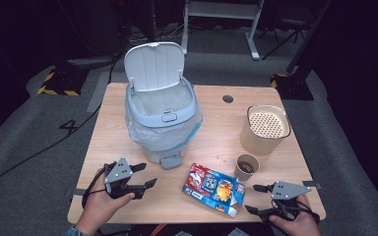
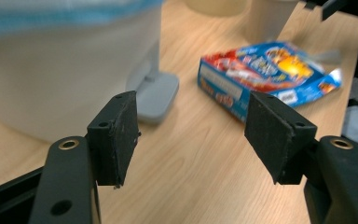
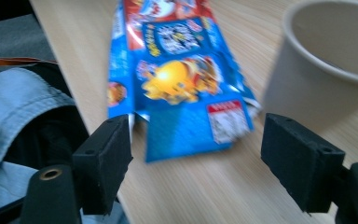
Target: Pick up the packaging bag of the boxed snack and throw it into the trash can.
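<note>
High view: from where I stand, the left gripper [image 1: 145,175] rests at the near left of the table [image 1: 211,206], jaws spread wide and empty, aimed toward the middle. Behind it sits the bin [image 1: 161,120], lid [image 1: 154,65] tipped back and a liner [image 1: 142,135] folded over its rim, so it looks ready to take rubbish; its pedal [image 1: 171,160] juts toward the person. Right of the pedal a blue box [image 1: 213,189] lies flat, one end flap open, midway between the two grippers, probably the thing to be binned. Just beyond it stands a cup [image 1: 247,166] with something dark inside, and farther back a tub [image 1: 266,129] with a perforated insert. The right gripper [image 1: 256,198] waits at the near right, jaws also wide, nothing held. The cup crowds the box's far right corner and could be knocked
</note>
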Tool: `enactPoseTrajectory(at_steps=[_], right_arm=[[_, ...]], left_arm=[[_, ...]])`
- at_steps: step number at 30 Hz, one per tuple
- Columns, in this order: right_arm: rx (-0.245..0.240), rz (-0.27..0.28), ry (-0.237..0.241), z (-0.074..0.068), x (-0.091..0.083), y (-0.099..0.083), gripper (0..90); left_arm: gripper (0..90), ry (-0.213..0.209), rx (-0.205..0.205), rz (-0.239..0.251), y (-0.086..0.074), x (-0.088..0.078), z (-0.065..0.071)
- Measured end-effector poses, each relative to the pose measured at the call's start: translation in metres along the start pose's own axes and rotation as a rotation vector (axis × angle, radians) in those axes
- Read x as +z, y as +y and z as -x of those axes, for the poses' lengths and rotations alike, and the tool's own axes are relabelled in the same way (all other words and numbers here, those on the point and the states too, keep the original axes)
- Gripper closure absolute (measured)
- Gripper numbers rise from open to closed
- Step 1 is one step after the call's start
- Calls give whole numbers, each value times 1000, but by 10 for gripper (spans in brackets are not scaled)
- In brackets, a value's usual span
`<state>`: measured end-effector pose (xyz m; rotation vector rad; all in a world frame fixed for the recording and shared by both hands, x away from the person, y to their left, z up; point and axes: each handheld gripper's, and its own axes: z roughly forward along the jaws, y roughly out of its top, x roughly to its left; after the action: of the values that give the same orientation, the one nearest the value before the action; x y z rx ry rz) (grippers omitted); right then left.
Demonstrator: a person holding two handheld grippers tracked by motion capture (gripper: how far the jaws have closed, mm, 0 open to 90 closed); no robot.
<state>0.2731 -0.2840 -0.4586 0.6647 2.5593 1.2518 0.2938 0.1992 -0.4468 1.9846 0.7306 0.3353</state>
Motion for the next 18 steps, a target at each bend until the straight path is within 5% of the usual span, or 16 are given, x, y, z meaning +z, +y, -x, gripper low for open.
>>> enactPoseTrajectory(at_steps=[8,18], right_arm=[[-68,1,55,-22,33,24,217],[-161,-78,86,-33,69,29,220]], left_arm=[[354,5,-45,-40,-27,16,-5],[353,14,-70,-71,-42,20,-8]])
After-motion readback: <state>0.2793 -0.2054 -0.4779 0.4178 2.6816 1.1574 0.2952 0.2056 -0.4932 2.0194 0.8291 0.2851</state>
